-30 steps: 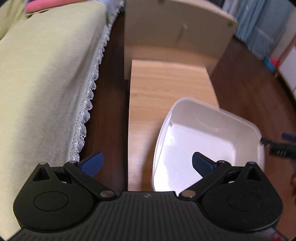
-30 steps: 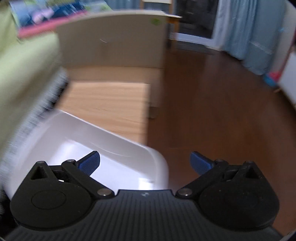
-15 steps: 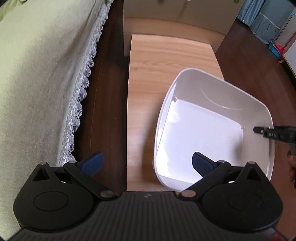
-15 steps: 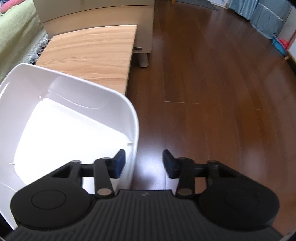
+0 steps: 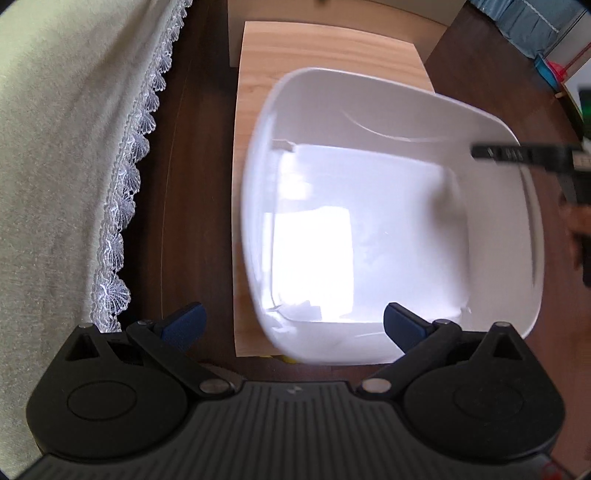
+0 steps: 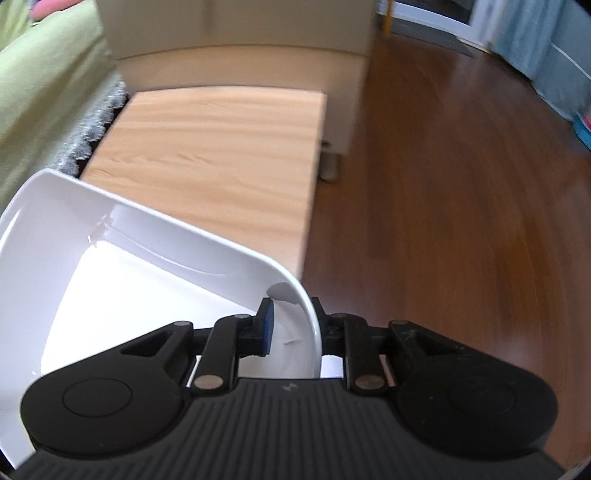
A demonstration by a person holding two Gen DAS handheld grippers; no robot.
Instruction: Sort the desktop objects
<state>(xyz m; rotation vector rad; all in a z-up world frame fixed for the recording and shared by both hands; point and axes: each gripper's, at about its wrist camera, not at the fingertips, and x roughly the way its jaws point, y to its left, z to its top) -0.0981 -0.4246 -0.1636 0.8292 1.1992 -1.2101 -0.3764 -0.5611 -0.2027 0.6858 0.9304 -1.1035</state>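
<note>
A large white plastic bin [image 5: 369, 107] fills the middle of the left wrist view, over the near end of a light wooden table [image 5: 332, 48]; nothing lies inside it. My left gripper [image 5: 293, 323] is open, its blue pads apart just short of the bin's near wall and holding nothing. My right gripper [image 6: 291, 325] is shut on the bin's rim [image 6: 147, 210] at its right corner, one pad inside the wall and one outside. In the left wrist view the right gripper's finger [image 5: 517, 153] shows across that rim. A small yellow thing [image 5: 284, 357] peeks out under the bin.
A bed with a pale green cover and lace hem [image 5: 74, 147] runs along the left of the table. A beige cabinet [image 6: 240, 22] stands behind the table. Dark wooden floor [image 6: 443, 221] spreads to the right. A hand [image 5: 576, 229] shows at the right edge.
My right gripper went from open to shut on the bin's rim. The bin now sits closer to and larger before my left gripper, which stayed open.
</note>
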